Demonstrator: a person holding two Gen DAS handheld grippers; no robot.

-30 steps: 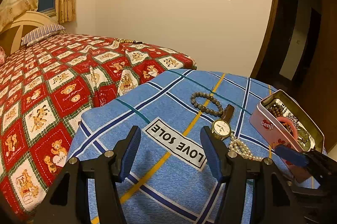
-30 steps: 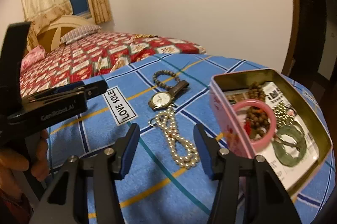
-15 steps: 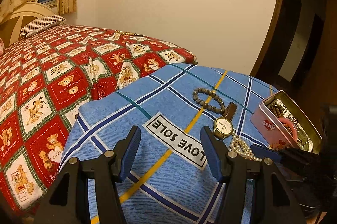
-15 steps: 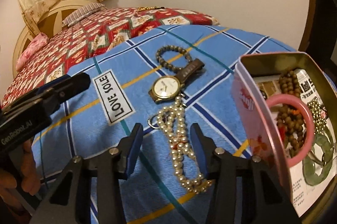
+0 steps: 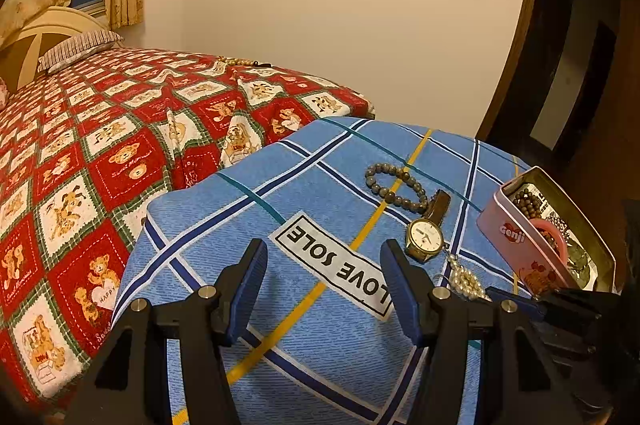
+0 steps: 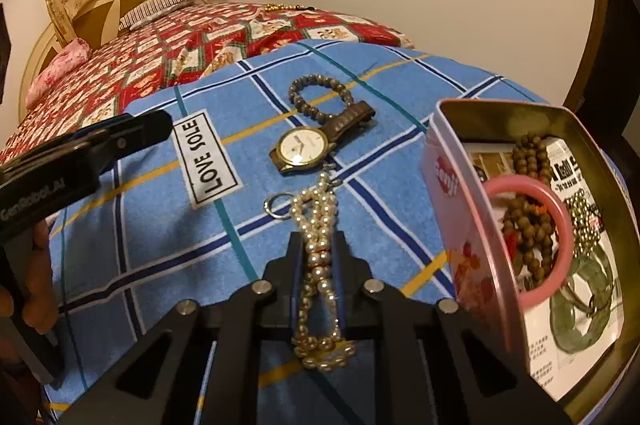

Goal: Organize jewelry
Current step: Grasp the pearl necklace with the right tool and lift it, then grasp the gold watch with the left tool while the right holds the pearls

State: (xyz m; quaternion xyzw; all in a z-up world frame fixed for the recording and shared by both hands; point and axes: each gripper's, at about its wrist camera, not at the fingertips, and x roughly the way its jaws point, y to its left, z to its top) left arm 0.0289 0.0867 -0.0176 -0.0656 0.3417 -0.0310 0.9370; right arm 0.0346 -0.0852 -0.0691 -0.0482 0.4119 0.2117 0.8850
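A pearl necklace (image 6: 316, 225) lies on the blue checked cloth (image 6: 160, 225). My right gripper (image 6: 317, 245) is shut on the necklace's middle. A gold wristwatch (image 6: 304, 147) and a grey bead bracelet (image 6: 320, 93) lie just beyond. An open pink tin (image 6: 464, 217) at the right holds a pink bangle (image 6: 560, 221), brown beads and a green bangle. My left gripper (image 5: 322, 281) is open and empty above the cloth, left of the watch (image 5: 425, 237), with the pearls (image 5: 464, 279) and tin (image 5: 520, 245) to its right.
A bed with a red teddy-bear quilt (image 5: 100, 161) lies left of and behind the cloth. A "LOVE SOLE" label (image 6: 206, 159) is on the cloth. A wall and a dark doorway (image 5: 568, 73) stand behind.
My right gripper has moved down and forward over the pearl necklace and closed on it. My left gripper has stayed open, nearly still.
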